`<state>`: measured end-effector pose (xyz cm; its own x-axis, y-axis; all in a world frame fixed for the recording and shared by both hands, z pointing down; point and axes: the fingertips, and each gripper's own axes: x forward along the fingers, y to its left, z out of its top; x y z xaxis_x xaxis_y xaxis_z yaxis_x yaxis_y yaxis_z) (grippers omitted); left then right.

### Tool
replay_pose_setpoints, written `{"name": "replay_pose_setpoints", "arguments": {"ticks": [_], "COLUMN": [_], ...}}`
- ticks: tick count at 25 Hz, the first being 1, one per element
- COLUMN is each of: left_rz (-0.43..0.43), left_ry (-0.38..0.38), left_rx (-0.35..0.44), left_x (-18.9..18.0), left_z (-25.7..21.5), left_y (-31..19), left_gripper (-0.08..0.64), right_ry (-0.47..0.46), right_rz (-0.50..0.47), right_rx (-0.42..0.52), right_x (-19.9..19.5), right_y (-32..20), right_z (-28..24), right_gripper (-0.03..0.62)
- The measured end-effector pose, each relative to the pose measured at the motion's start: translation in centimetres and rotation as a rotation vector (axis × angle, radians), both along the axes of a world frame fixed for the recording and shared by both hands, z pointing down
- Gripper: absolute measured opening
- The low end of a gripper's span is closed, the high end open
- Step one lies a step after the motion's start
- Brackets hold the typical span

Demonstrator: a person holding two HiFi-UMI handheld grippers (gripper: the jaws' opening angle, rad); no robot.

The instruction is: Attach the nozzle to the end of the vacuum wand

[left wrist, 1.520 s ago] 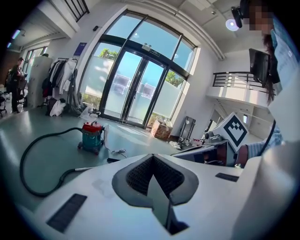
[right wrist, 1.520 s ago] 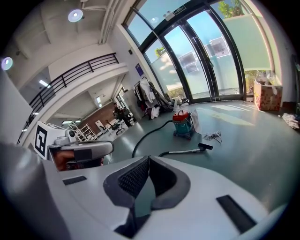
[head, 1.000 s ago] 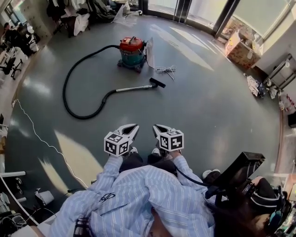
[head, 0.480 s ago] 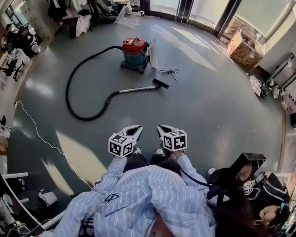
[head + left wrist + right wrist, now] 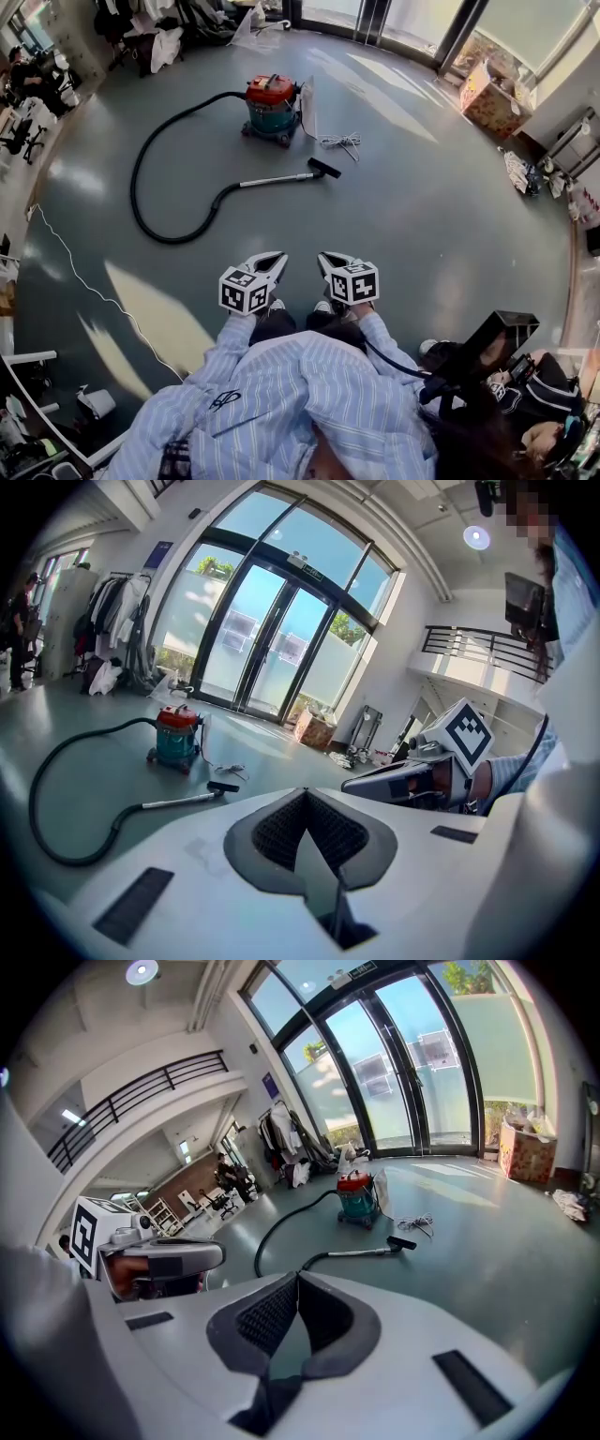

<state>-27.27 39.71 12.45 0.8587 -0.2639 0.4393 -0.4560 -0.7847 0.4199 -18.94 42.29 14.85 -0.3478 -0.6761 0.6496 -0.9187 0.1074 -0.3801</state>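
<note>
The nozzle (image 5: 324, 169) lies on the floor (image 5: 422, 216) well ahead of me, at the right-hand end of the wand (image 5: 277, 178). It looks to sit right against the wand's tip, but I cannot tell whether it is pushed home. The wand's long axis runs across my view, left to right, and its far end joins the hose (image 5: 132, 183) that loops back to the vacuum (image 5: 269, 103). My right gripper (image 5: 322, 256) points almost straight at the nozzle and is the nearer one. My left gripper (image 5: 276, 255) lines up more with the wand's shaft. I hold them side by side close before my body, angled forward and down, jaws together on each and nothing between them.
</note>
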Motion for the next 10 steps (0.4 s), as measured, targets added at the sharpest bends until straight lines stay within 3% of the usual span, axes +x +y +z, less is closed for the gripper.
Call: {"name": "replay_pose_setpoints", "arguments": {"ticks": [10], "left_rz": [0.005], "left_ry": [-0.005], "left_rx": [-0.008], "left_x": [-0.03], "left_z": [-0.02], "left_y": [-0.61], "left_gripper": [0.005], "right_ry": [0.003], "right_rz": [0.012], "right_rx": [-0.006], "right_x": [0.3], "right_y": [-0.33], "right_z": [-0.11], "right_gripper": [0.006]}}
